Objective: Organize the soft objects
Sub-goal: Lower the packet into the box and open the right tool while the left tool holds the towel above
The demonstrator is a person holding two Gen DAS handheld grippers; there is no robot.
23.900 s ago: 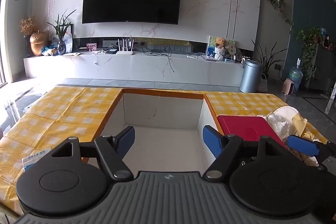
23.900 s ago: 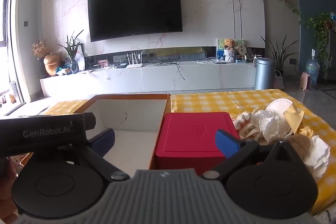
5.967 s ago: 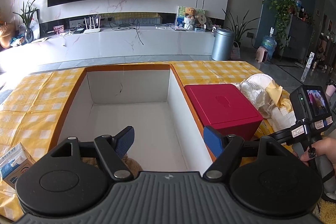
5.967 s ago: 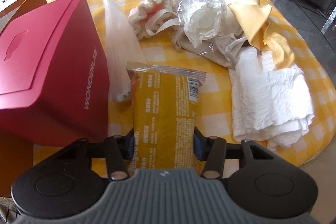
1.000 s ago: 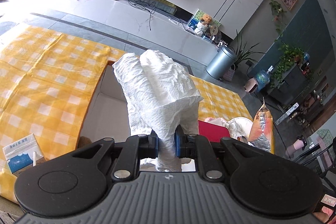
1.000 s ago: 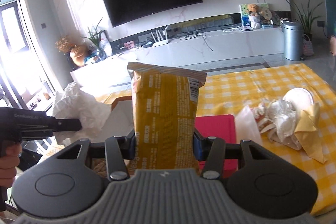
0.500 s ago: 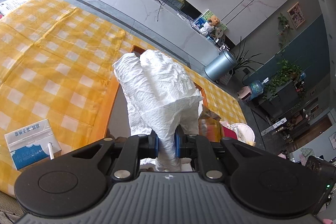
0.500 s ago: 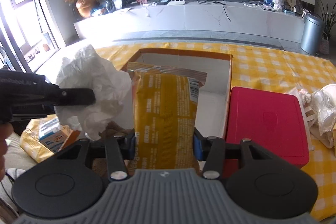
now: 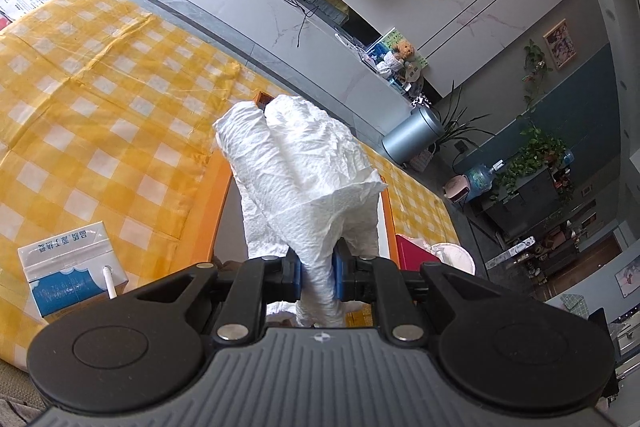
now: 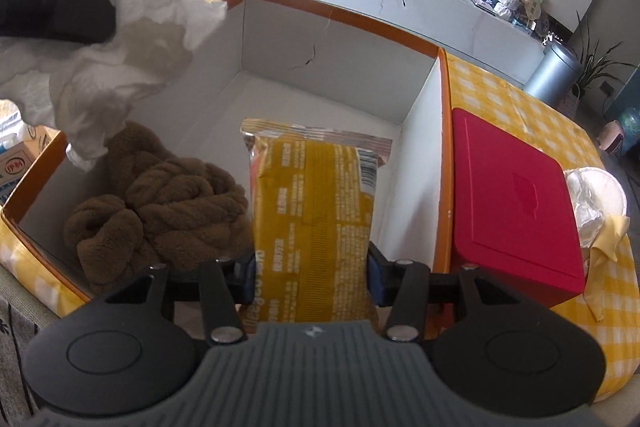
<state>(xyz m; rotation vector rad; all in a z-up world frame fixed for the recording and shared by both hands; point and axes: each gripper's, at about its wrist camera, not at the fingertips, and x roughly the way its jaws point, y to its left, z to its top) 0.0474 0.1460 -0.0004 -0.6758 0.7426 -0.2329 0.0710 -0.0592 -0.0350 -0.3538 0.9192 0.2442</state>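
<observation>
Both grippers have dropped closer to the box since half a second ago, the right one now tipped down into it. The right gripper [image 10: 310,273] is clamped on the yellow snack packet [image 10: 314,223], its jaws pressed against the packet's two sides, and the packet hangs inside the white-walled cardboard box [image 10: 340,67], just beside the brown towel [image 10: 160,211] bunched in the near left corner. The left gripper [image 9: 317,277] is pinched almost shut on a crumpled white paper towel [image 9: 304,179], which it holds above the box's left edge; from the right wrist view the paper's lower tip hangs just over the brown towel. A red lidded box [image 10: 516,211] sits touching the cardboard box on its right side, on the yellow checked tablecloth [image 9: 92,99]. A milk carton [image 9: 70,273] with a straw stands on the cloth to the left.
</observation>
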